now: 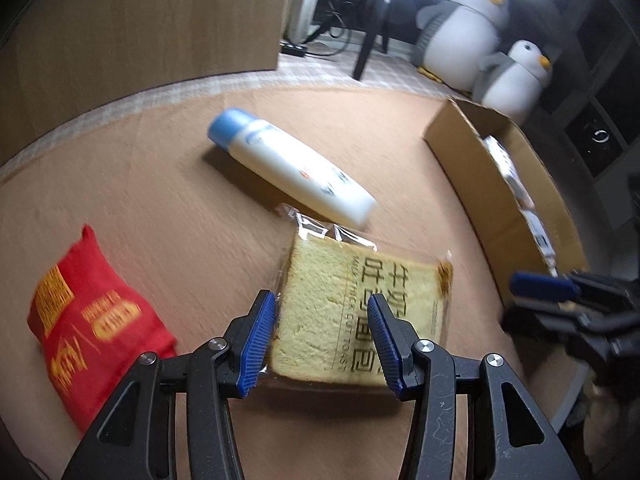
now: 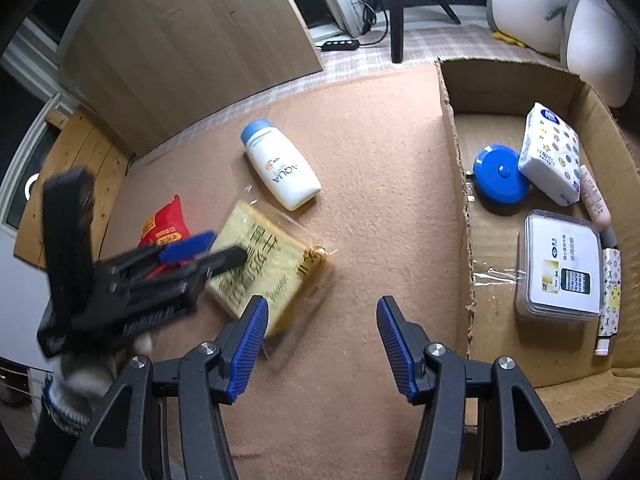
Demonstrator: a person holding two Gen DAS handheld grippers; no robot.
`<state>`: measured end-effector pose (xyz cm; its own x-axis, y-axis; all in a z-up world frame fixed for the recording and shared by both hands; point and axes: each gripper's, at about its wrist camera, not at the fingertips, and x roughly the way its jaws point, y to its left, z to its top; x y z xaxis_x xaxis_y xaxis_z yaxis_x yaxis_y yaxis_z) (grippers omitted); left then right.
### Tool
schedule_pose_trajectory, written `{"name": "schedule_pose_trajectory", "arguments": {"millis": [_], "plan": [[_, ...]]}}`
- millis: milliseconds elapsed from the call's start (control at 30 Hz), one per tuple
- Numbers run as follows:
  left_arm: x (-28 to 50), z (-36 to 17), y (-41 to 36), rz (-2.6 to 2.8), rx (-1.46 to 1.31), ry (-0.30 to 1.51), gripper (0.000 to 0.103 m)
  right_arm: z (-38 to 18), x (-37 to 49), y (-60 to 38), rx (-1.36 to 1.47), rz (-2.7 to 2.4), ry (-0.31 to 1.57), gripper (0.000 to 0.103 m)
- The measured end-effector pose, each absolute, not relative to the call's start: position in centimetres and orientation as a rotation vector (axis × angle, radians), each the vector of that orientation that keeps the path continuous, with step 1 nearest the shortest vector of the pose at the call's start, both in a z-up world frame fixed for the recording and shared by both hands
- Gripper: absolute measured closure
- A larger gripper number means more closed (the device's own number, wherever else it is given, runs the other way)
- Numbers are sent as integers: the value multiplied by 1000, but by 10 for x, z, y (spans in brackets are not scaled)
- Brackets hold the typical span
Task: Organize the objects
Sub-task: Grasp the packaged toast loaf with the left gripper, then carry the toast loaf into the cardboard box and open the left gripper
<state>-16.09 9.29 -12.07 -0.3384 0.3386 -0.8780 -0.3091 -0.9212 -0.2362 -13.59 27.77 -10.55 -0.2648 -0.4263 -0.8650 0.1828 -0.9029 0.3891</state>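
Note:
My left gripper [image 1: 320, 298] is shut on a slice of toast in a clear wrapper [image 1: 360, 304], its blue pads against the packet's near end. The toast looks sharp while the mat around it is blurred. From the right wrist view the left gripper [image 2: 204, 250] reaches over the toast [image 2: 276, 264]. A white bottle with a blue cap [image 1: 292, 168] [image 2: 280, 168] lies just beyond the toast. Left of it lies a red snack packet [image 1: 80, 320] [image 2: 164, 228]. My right gripper [image 2: 322, 300] [image 1: 532, 300] hangs open over bare mat, nothing between its fingers.
An open cardboard box [image 2: 456, 160] [image 1: 460, 140] on the right holds a blue tape measure [image 2: 500, 180], a tissue pack [image 2: 552, 152], a clear plastic case [image 2: 560, 264] and a pink tube [image 2: 596, 200]. Penguin plush toys [image 1: 468, 36] and a wooden panel [image 1: 140, 20] stand beyond the tan mat.

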Motion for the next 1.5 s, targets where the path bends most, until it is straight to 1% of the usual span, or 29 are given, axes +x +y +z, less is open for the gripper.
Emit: {"name": "schedule_pose_trajectory", "arguments": {"millis": [133,233,300,367,500,600,800,1000,1067,1300,1500], "plan": [[-146,-121,100,2236,-1517,-51,51,-115,-142,276,1652,-2182,-322,50],[-137,-122,104,2218,-1515,-44,50,-116,-143,272,1652,-2183,-300,50],[-135,-122,103,2216,-1515,-52,41,-117,-144,270,1659,-2192,-291,50],[-134,-125,100,2217,-1522,-72,37,-117,-145,267,1660,-2193,-289,50],[-136,-130,96,2205,-1536,-94,37,-114,-144,264,1659,-2190,-302,50],[-134,-131,94,2201,-1531,-102,37,-112,-141,257,1660,-2188,-272,50],[-135,-131,94,2193,-1523,-103,37,-130,-148,250,1755,-2171,-296,50],[-139,-133,98,2175,-1523,-109,37,-147,-156,256,1797,-2111,-441,48],[-140,-133,98,2171,-1520,-119,37,-147,-156,258,1792,-2103,-454,48],[-136,-131,104,2170,-1501,-96,46,-143,-151,253,1761,-2112,-418,48],[-131,-122,109,2191,-1477,-85,46,-136,-147,253,1730,-2120,-415,48]]}}
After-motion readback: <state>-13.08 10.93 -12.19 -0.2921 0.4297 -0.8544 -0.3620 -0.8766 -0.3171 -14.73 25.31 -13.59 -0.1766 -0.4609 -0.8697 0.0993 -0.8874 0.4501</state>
